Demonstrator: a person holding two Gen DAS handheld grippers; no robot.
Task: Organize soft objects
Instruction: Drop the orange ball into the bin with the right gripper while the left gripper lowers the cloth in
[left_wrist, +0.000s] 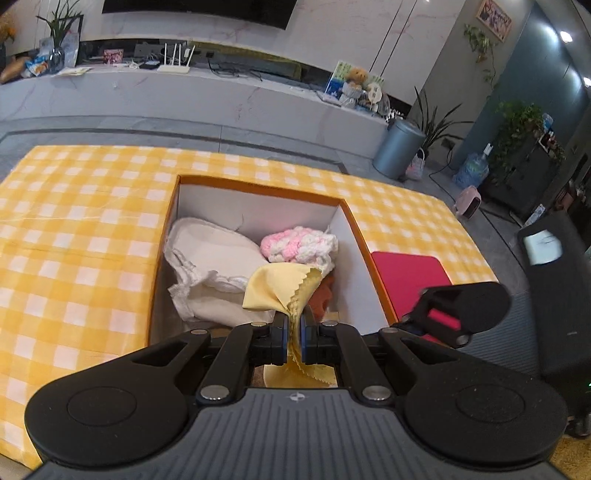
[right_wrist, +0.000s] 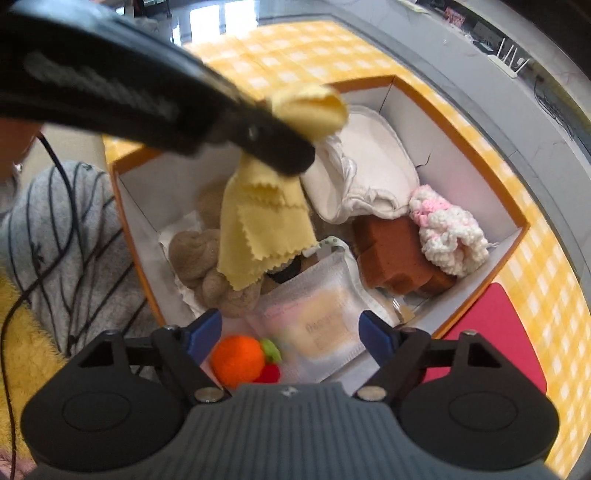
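Observation:
My left gripper (left_wrist: 294, 341) is shut on a yellow cloth (left_wrist: 277, 287) with zigzag edges and holds it over the orange box (left_wrist: 358, 221). In the right wrist view the left gripper (right_wrist: 291, 157) crosses above the box and the cloth (right_wrist: 264, 229) hangs from it. The box (right_wrist: 458, 133) holds a white cloth (right_wrist: 369, 173), a pink-white knit (right_wrist: 450, 236), a brown sponge (right_wrist: 395, 254), beige yarn (right_wrist: 203, 258), a white packet (right_wrist: 328, 325) and a felt orange (right_wrist: 238, 356). My right gripper (right_wrist: 291, 334) is open and empty above the box's near end.
The box stands on a yellow checked tablecloth (left_wrist: 81, 221). A red mat (left_wrist: 410, 275) lies right of the box. A person's striped sleeve (right_wrist: 62, 236) is at the left of the right wrist view. A bin (left_wrist: 397, 147) and plants stand on the floor beyond.

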